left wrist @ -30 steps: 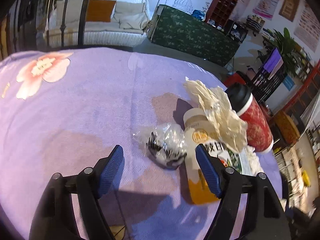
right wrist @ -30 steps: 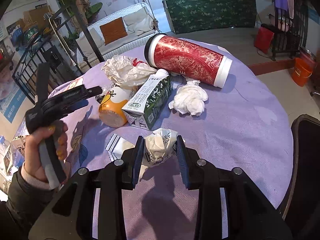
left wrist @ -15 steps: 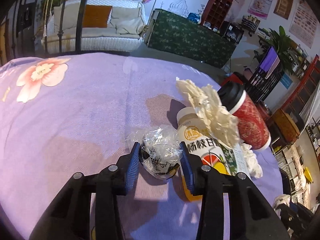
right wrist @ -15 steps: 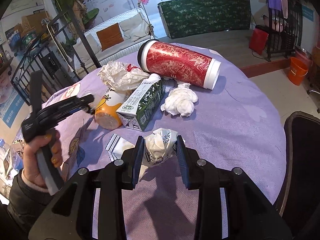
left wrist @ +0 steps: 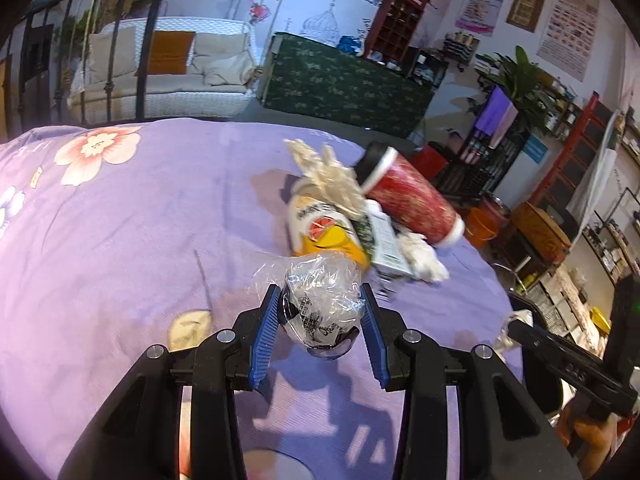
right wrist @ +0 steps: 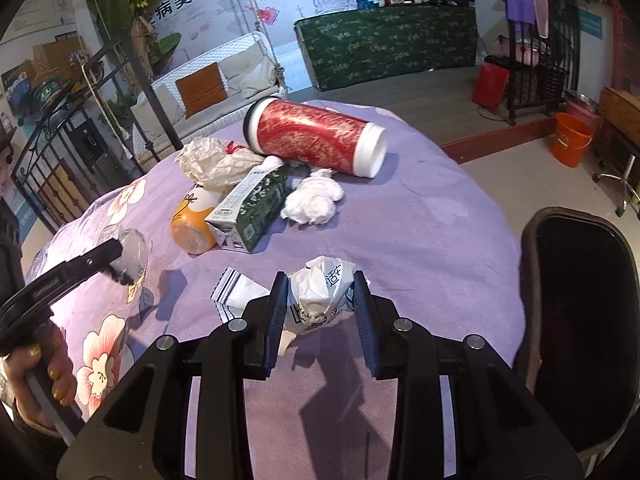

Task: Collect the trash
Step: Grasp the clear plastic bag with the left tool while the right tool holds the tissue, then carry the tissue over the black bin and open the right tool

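My left gripper (left wrist: 318, 304) is shut on a crumpled clear plastic wrapper (left wrist: 320, 308) and holds it above the purple floral tablecloth (left wrist: 120, 232). It also shows in the right wrist view (right wrist: 132, 254). My right gripper (right wrist: 320, 292) is shut on a crumpled white printed paper ball (right wrist: 320, 296), lifted over the cloth. On the table lie a red tumbler (right wrist: 316, 136), a green milk carton (right wrist: 252, 208), an orange bottle (right wrist: 192, 224), a white tissue wad (right wrist: 314, 200), crumpled paper (right wrist: 212, 160) and a striped wrapper (right wrist: 236, 292).
A dark bin (right wrist: 580, 320) stands at the table's right edge, just right of my right gripper. An orange bucket (right wrist: 570, 138), a green-draped counter (right wrist: 384, 44) and a white sofa (right wrist: 208, 88) stand beyond the table.
My left gripper closed on the plastic wrapper, lifted it and pulled back from the pile. My right gripper kept its paper ball and moved right, so the bin came into view.
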The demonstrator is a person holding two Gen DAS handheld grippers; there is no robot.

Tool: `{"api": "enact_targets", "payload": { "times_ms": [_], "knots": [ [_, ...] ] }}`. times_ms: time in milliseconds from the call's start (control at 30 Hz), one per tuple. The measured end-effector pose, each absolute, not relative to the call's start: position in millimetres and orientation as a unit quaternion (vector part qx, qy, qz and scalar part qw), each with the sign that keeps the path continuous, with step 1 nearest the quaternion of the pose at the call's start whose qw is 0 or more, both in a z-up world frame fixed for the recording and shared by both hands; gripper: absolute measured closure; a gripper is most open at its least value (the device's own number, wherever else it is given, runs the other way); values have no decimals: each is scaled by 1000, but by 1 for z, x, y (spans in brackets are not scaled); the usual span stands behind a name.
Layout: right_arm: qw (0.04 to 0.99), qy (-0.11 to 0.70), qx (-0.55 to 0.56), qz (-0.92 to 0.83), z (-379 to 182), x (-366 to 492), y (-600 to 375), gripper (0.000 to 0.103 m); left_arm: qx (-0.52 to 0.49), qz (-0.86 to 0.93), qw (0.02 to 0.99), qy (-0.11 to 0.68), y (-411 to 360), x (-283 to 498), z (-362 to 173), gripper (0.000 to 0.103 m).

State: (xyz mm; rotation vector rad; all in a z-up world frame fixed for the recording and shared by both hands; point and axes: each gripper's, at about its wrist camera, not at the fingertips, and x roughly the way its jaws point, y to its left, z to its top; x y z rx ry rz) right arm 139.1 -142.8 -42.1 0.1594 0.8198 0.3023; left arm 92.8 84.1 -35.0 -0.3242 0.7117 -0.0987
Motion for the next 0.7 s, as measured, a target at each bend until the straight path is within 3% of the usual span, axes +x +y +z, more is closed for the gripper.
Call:
{"api": "enact_targets", "payload": {
  "times_ms": [700],
  "knots": [
    [914, 387, 126, -6, -48, 103, -272, 70, -95, -190, 917, 338, -35, 78, -22, 64]
  ]
}}
